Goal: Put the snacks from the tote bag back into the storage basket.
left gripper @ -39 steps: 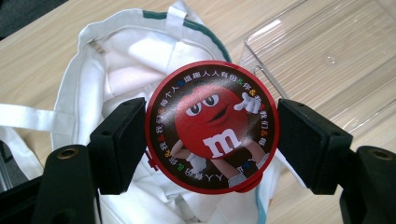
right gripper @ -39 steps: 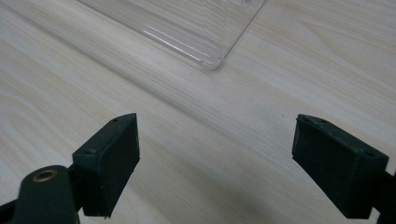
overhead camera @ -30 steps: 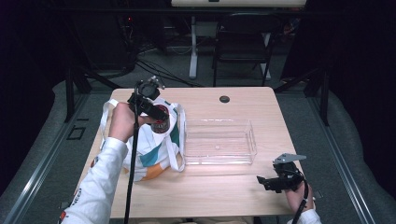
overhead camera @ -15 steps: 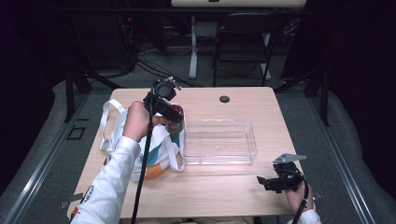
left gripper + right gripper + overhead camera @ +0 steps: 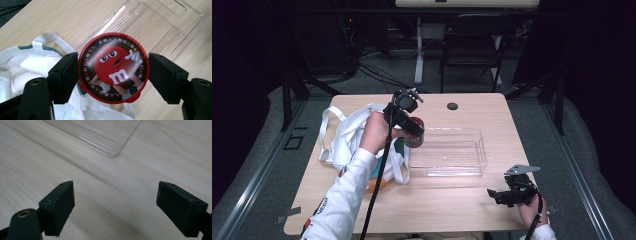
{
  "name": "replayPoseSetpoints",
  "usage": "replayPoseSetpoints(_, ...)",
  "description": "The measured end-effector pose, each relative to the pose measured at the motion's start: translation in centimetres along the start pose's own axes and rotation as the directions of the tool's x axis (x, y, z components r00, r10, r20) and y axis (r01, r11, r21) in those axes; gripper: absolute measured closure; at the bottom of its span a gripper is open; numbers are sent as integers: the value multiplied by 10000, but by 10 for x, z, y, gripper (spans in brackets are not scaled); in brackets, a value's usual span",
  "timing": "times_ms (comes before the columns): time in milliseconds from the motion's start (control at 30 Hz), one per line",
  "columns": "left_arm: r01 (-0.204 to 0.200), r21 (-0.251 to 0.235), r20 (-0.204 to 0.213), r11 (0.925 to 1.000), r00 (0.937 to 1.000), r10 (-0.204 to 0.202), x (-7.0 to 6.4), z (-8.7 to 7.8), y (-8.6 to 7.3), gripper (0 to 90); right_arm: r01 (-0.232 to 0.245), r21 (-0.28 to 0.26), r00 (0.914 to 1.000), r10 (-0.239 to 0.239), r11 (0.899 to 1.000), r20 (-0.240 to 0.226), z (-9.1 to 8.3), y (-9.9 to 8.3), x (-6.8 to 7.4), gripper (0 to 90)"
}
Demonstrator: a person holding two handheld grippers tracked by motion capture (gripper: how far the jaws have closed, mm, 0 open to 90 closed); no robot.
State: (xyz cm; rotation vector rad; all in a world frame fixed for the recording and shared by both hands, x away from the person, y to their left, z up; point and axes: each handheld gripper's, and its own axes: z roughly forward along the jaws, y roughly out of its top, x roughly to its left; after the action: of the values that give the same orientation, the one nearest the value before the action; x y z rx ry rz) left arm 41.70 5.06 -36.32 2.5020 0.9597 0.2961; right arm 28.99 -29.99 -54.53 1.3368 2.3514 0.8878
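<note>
A round red-lidded candy tub (image 5: pixel 113 67) with a red cartoon figure on its lid sits between the jaws of my left gripper (image 5: pixel 113 72), which is shut on it. In the high view the tub (image 5: pixel 414 133) hangs over the left end of a clear plastic tray (image 5: pixel 472 160), held by the left gripper (image 5: pixel 408 125). A white tote bag (image 5: pixel 347 137) lies on the table to the left of it, with white cloth (image 5: pixel 20 65) below the jaws. My right gripper (image 5: pixel 497 194) rests near the table's front right, open and empty (image 5: pixel 115 205), a corner of the tray (image 5: pixel 110 142) ahead of it.
The wooden table (image 5: pixel 437 210) carries a small black round disc (image 5: pixel 452 106) near its far edge. A dark folding chair (image 5: pixel 472 45) and cables stand beyond the table. Bare wood lies in front of the tray.
My left gripper has carried the candy tub from above the tote bag rightward to the tray's left end. The right gripper has stayed put.
</note>
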Motion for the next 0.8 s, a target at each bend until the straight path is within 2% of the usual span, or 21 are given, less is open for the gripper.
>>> replayPoseSetpoints(300,-68,74,242,9999,9997,66,-8,16,2,272,-6,3,10000,6,10000,5,0,0,0,147)
replayPoseSetpoints(800,42,231,829,9997,9965,-61,-17,44,-6,272,12,36,10000,-12,10000,-51,0,0,0,147)
